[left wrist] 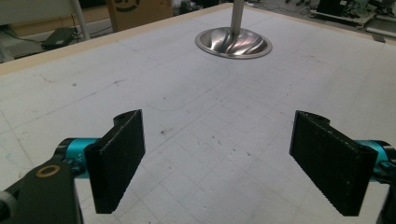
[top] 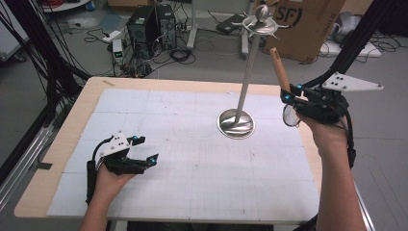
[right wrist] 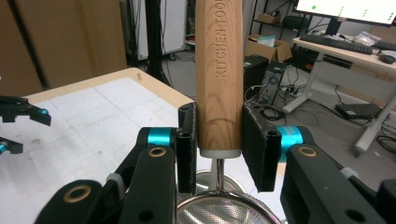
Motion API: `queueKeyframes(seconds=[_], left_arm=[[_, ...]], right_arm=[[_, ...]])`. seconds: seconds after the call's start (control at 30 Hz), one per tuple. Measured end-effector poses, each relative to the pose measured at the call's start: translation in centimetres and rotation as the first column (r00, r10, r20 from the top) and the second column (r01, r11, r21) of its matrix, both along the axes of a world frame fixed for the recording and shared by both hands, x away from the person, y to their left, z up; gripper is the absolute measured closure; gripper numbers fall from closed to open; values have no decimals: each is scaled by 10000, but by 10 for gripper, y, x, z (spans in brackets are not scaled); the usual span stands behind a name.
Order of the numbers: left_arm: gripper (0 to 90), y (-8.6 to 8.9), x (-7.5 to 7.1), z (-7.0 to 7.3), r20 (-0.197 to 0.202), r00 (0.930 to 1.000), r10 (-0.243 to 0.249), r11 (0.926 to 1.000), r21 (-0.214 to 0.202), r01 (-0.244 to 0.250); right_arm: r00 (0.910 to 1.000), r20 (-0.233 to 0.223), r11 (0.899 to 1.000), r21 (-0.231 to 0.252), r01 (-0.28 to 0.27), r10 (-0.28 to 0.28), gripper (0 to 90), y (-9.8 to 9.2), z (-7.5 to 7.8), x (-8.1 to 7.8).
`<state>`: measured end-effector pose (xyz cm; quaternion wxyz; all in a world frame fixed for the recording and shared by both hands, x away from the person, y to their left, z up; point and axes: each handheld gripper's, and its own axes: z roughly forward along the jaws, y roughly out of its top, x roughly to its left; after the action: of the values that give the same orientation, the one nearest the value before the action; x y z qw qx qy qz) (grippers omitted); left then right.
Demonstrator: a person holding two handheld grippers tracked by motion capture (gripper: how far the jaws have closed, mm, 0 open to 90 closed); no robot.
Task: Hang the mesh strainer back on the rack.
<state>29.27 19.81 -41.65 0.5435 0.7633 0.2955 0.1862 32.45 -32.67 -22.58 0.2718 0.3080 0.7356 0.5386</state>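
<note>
left gripper (top: 146,150) is held low over the near left part of the table (top: 62,139), its hand resting at the table's near edge. its jaws are spread wide with nothing between them; in the left gripper view only the white gridded mat (left wrist: 196,140) is seen between the two black pads (left wrist: 119,161).

at mid-table, toward the far side, a metal stand (top: 246,82) is set upright: a round dished base (top: 235,123) on the mat, a thin pole, and a ring of hooks (top: 260,25) with a ball on top. the base is also seen in the left gripper view (left wrist: 233,43), well beyond the jaws.

right gripper (top: 290,96) is raised above the right edge of the table, beside the stand and clear of it. its jaws are pressed on the wooden handle (right wrist: 219,79) of a strainer (top: 290,115). the handle points up and slightly toward the far side (top: 279,70), ending below the hook ring. the grip sits at the handle's lower end, just above the metal neck. the round mesh bowl (right wrist: 215,212) hangs under the jaws. the lettering "kitchen tool" is read along the handle.

far left in the right gripper view, the left gripper's jaw tips (right wrist: 23,123) are seen over the mat.
</note>
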Motion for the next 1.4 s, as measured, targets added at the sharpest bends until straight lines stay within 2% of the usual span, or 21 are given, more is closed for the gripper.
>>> queueKeyframes(seconds=[0.07,0.1,0.5,0.67,1.03,1.23,1.4], left_arm=[[187,0,0,0,17,10000,-2,10000,8,2],[187,0,0,0,24,10000,14,10000,12,-14],[187,1,0,0,32,10000,-9,10000,-19,9],[187,1,0,0,20,10000,22,10000,-44,-22],[187,4,0,0,18,10000,77,9999,-114,-77],[186,4,0,0,31,10000,82,9999,-126,-81],[186,4,0,1,29,10000,66,9999,-157,-66]], right_arm=[[9999,154,10000,22,33,-34,683,-1,3,1],[10000,39,10000,51,67,-68,683,-1,5,1],[9988,441,9996,154,219,-226,683,-4,23,7],[9991,336,9996,94,270,-273,683,-2,27,12],[9994,65,9994,4,342,-342,682,1,23,27],[9996,-39,9995,121,275,-274,682,6,19,32],[9990,-344,9996,101,278,-274,681,12,15,35]])
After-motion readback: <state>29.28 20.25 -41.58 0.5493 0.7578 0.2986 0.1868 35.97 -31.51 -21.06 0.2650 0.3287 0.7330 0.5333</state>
